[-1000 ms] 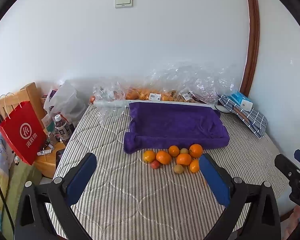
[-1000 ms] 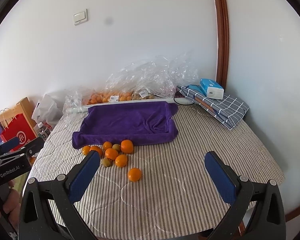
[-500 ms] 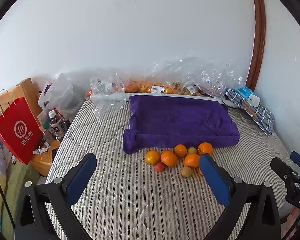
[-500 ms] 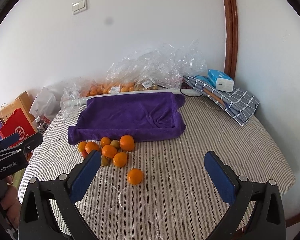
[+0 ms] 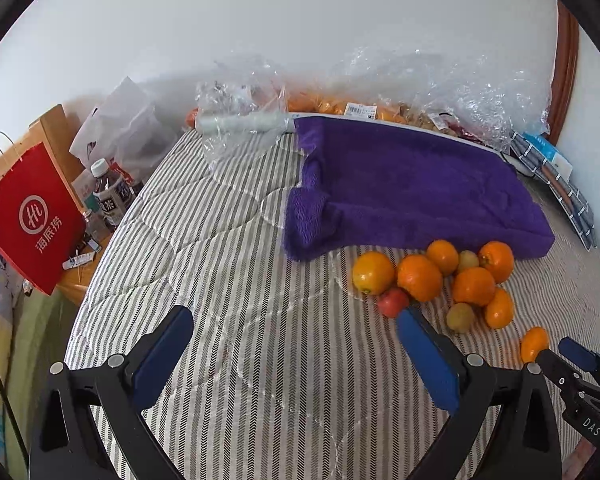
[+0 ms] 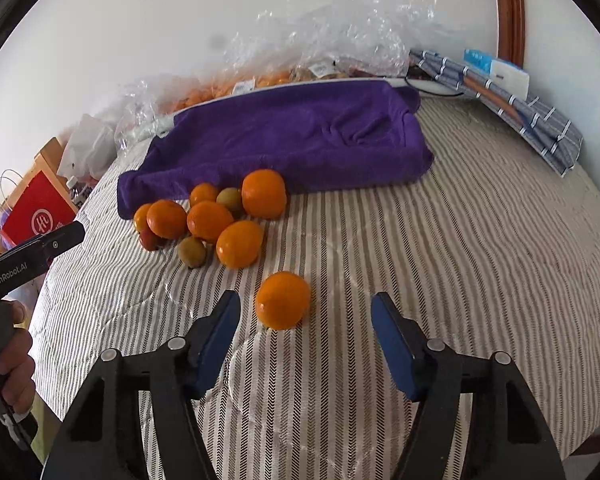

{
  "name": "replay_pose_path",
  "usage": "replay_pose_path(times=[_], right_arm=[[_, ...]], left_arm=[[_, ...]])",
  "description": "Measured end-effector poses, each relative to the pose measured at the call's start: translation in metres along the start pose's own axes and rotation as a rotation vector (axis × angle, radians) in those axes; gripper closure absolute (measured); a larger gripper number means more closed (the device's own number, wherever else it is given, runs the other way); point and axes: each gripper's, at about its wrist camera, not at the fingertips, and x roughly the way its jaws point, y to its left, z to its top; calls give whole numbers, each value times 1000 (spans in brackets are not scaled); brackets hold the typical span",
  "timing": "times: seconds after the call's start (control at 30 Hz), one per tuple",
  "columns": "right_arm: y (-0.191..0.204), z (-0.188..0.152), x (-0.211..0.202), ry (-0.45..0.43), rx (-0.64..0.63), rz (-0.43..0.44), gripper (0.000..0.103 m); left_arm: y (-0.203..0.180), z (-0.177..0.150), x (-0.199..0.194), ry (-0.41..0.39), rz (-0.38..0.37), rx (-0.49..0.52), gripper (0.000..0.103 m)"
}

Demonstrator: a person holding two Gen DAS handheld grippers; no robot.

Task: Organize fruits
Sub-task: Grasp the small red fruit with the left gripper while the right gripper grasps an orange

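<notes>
A pile of oranges [image 5: 420,278] [image 6: 210,220] with two small green fruits [image 6: 192,251] and a red one [image 5: 392,302] lies on the striped mattress in front of a purple towel-covered tray [image 5: 412,184] [image 6: 300,136]. One orange [image 6: 283,300] [image 5: 534,344] lies apart, nearer me. My right gripper [image 6: 305,312] is open, and this lone orange sits just ahead of its fingertips, nearer the left one. My left gripper [image 5: 296,324] is open and empty over the mattress, left of the pile.
Clear plastic bags [image 5: 440,88] with more fruit lie along the wall behind the tray. A folded checked cloth [image 6: 512,104] with a tissue pack lies at the far right. A red paper bag [image 5: 32,216] and bottles [image 5: 108,196] stand left of the bed.
Both grippers have moved forward and down toward the fruit. The lone orange now lies just ahead of the right gripper's fingertips. Both stay open.
</notes>
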Motion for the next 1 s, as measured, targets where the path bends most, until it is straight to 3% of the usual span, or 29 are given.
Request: replay_pose_path(times=[0.2,0.27,0.33,0.57,0.67,0.73,0.83,1.0], right_arm=[[11,-4,16,-3,-28,-35,48],[16,-4,18,-12,-55,-72,54],[20,-4,19,-20,-86,-93,69],[11,-4,16,-42,-93,-96,69],[5,-2,16,-46,-75,-94,69],[3,-2,16,-53,-72,-91,69],[3,-1,16,-58,-78,-98,69],[-1,3,18,-66,-68,-104,69]], left_arm=[[3,-6,16,24,-51,0,2],[0,-7,20,25,-81,8,3],[-5,-7,22,23,-99,20,3],[-19,-5,38,43,-147,45,10],[-27,-7,47,58,-184,55,23],[-30,-8,52,66,-204,57,38],[-36,-7,54,44,-215,59,46],[-41,-5,58,37,-300,42,60]])
